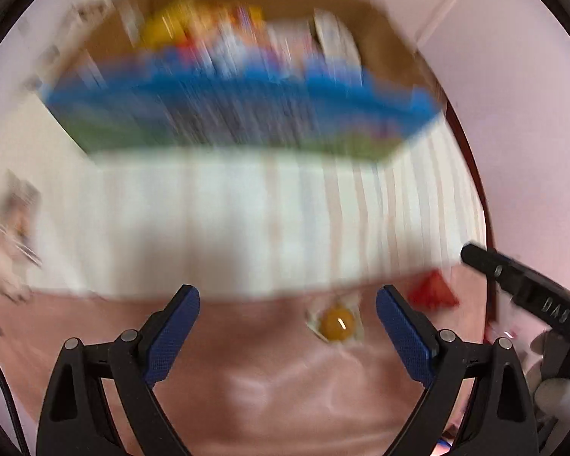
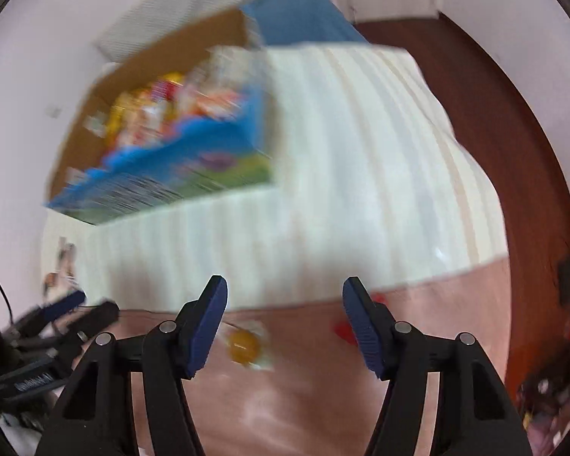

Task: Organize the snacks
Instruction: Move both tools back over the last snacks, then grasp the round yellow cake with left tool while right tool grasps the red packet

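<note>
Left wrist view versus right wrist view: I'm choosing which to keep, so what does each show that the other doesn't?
Only the left wrist view shows the left gripper with its jaws apart and empty. Only the right wrist view shows the blue cushion behind the box, and the right gripper head-on. Both share the snack box, the yellow wrapped candy, the red wrapper and the striped cloth.

Pale walls (image 2: 38,76) all round, faintly pink. Cream striped cover (image 2: 361,174) over the bed, pink sheet (image 2: 304,387) nearer the camera. Dark red-brown wooden frame (image 2: 513,144) curving along the bed's right edge. Blue pillow (image 2: 304,15) at the far end. Soft, even daylight; both views motion-blurred.
</note>
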`<action>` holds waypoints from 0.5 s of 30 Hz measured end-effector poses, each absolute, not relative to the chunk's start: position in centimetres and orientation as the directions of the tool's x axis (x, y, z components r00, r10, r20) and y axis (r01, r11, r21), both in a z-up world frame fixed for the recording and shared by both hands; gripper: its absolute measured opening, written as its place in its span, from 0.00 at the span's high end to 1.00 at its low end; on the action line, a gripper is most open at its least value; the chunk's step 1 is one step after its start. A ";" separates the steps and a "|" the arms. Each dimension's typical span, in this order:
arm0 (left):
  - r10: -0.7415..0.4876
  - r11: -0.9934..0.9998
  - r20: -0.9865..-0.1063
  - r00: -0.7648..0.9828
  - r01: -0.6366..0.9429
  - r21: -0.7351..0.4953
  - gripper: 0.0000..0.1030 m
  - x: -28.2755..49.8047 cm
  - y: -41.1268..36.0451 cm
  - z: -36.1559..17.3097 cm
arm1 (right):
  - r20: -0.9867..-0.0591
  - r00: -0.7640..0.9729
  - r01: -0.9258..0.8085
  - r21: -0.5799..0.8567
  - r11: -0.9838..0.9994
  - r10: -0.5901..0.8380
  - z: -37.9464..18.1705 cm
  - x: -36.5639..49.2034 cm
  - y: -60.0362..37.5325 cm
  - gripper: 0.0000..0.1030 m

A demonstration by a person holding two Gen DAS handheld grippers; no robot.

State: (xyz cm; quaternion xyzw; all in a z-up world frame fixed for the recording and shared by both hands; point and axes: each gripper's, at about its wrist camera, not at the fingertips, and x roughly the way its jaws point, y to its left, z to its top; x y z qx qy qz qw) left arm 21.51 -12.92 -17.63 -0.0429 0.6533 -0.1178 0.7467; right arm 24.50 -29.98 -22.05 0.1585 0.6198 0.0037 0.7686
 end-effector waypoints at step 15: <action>-0.266 0.959 -0.954 -0.140 0.059 -0.276 0.49 20.6 -18.1 -29.0 | -0.970 0.030 0.378 0.236 0.895 0.243 -33.4 21.4 -35.2 0.35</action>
